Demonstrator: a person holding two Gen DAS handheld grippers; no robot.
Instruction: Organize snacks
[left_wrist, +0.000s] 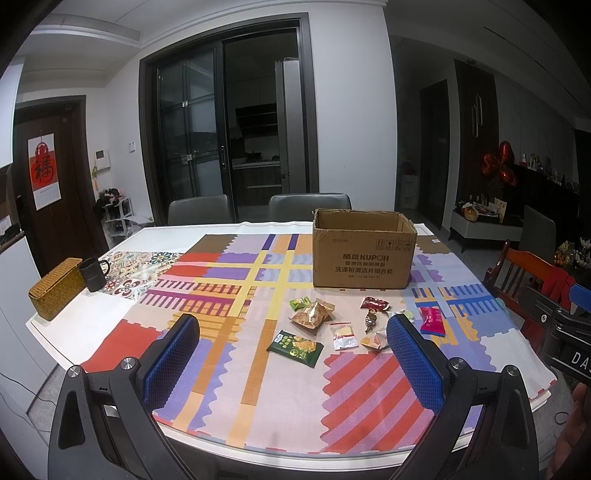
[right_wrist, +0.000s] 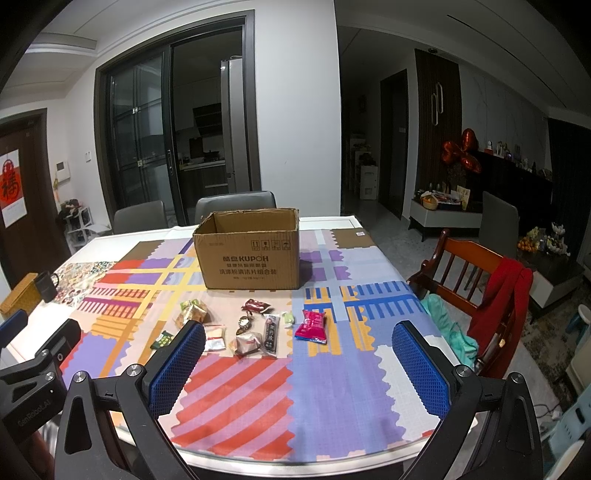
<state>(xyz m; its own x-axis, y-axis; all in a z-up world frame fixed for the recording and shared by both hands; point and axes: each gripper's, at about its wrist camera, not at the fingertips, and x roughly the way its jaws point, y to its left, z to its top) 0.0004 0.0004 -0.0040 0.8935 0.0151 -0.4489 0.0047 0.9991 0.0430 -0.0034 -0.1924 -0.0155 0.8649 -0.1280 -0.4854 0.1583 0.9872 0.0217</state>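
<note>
Snacks (left_wrist: 325, 328) lay scattered on the desk (left_wrist: 92, 325), all of them outside the cardboard box (left_wrist: 364, 254), which stood open just behind them; what showed of its inside looked bare, so by my judgement the sorting had not begun and every packet remained to be moved; the left tongs (left_wrist: 291, 354) were spread wide and gripped nothing, with the green packet (left_wrist: 295, 348) lying between its fingers in view; the right tongs (right_wrist: 299, 363) were likewise wide apart and held nothing, hovering near the desk's front edge, the pink packet (right_wrist: 311, 325) lying ahead, between its fingers and apart from them; the box sat well beyond both.
</note>
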